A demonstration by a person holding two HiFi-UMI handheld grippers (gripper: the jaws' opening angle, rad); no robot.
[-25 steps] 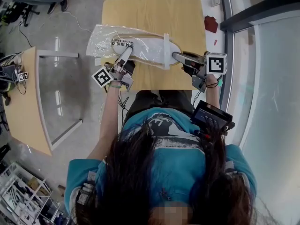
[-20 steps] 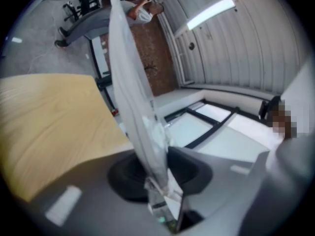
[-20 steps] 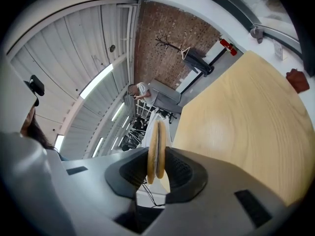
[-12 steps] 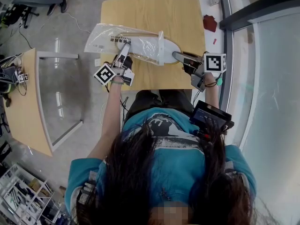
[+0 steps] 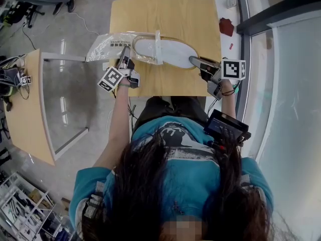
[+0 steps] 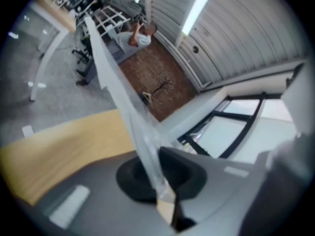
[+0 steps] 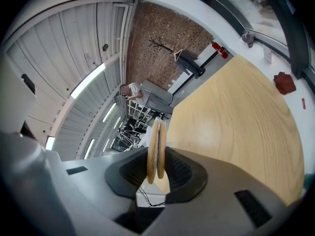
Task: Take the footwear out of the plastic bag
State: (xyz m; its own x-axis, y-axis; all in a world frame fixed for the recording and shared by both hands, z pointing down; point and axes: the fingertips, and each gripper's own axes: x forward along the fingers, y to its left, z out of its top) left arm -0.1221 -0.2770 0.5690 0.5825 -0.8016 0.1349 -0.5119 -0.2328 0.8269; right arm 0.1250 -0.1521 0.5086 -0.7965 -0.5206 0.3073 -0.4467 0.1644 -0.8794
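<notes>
The left gripper point(image 5: 125, 55) is pinched on the film of the plastic bag point(image 5: 103, 44), its jaws having just been closing on it. The thin film could be torn or slipped if pulled hard, since the toe of the footwear point(image 5: 173, 51), laid on the table point(image 5: 165, 14), is still inside the bag's mouth. The right gripper point(image 5: 193, 61) is clamped on the narrow heel edge, where hold could be lost. Since a second ago, the bag has been drawn leftward and more footwear bared.

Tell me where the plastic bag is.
Head view: the plastic bag is at the table's left edge, pinched by the left gripper, its mouth around the slippers' left end.
</notes>
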